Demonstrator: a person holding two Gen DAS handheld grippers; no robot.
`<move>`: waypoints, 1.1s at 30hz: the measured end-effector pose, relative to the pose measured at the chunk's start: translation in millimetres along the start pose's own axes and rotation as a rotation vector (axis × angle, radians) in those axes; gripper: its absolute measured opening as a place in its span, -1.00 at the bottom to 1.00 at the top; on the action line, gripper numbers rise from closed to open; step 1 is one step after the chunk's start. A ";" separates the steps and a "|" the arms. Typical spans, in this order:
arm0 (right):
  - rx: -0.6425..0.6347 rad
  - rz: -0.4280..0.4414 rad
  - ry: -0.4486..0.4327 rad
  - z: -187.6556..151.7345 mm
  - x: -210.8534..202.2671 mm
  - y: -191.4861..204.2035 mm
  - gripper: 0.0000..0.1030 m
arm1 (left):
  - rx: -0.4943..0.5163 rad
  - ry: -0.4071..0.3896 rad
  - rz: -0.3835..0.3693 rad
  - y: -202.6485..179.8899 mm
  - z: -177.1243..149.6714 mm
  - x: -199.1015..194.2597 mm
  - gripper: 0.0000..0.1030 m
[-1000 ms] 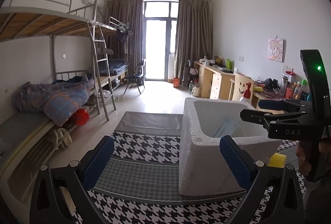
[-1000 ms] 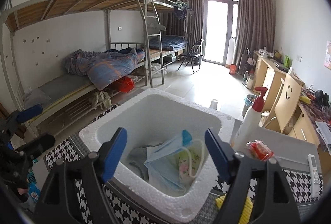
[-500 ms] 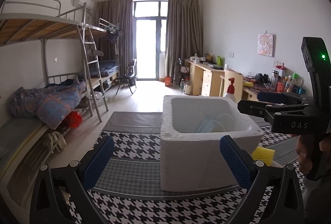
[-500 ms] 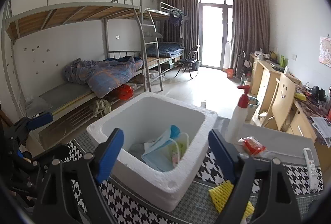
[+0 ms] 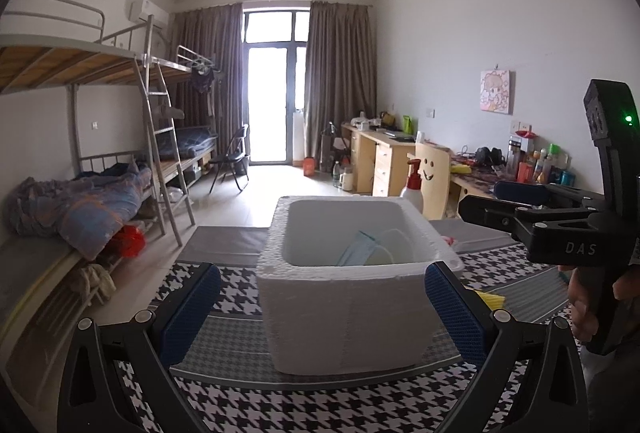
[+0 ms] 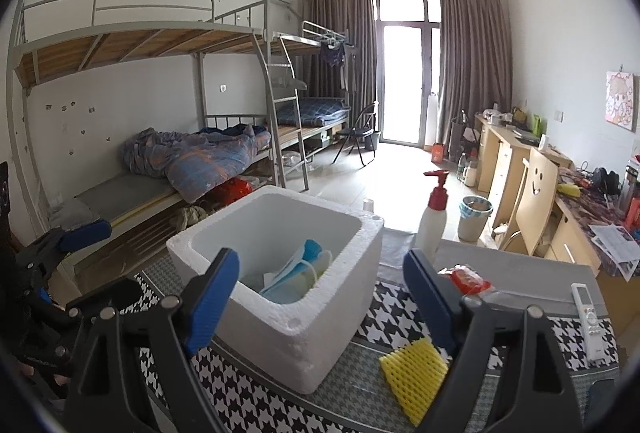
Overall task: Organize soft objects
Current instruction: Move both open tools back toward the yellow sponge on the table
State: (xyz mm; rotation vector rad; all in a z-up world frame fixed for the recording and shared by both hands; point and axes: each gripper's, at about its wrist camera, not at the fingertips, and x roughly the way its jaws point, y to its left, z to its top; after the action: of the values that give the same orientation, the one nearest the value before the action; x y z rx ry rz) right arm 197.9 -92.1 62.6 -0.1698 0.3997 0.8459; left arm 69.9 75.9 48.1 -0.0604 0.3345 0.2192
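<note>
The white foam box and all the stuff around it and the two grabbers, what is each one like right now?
White foam box: upright, no lid, open on top.
Blue face masks: lying inside the box.
Yellow foam net sleeve: flat on the mat, outside the box.
Red packet: on the grey mat, outside the box.
White pump bottle with red top: standing upright.
Left gripper: open, empty.
Right gripper: open, empty.

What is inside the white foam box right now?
Inside the foam box lie light blue face masks with white ear loops, leaning on the right wall. A pale item sits beneath them, unidentifiable. The near wall hides the rest of the bottom.
</note>
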 end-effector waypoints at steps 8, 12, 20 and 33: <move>0.003 -0.002 -0.026 -7.4 -12.3 -10.1 0.78 | 0.009 -0.008 -0.006 -16.7 0.9 -0.9 0.98; 0.010 -0.008 -0.049 -10.8 -18.9 -15.6 0.92 | 0.016 -0.008 -0.006 -24.1 0.6 -0.8 0.98; 0.006 -0.020 -0.057 -16.5 -27.6 -19.4 0.94 | 0.034 -0.007 -0.019 -33.1 0.2 -4.2 0.98; 0.030 -0.060 -0.075 -27.4 -47.5 -38.1 0.94 | 0.046 -0.007 -0.059 -44.6 -2.0 -1.5 0.98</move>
State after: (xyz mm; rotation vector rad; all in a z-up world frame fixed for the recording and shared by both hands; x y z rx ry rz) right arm 190.9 -158.2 56.5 -0.1208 0.3351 0.7841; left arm 77.9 31.9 47.8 -0.0237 0.3306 0.1527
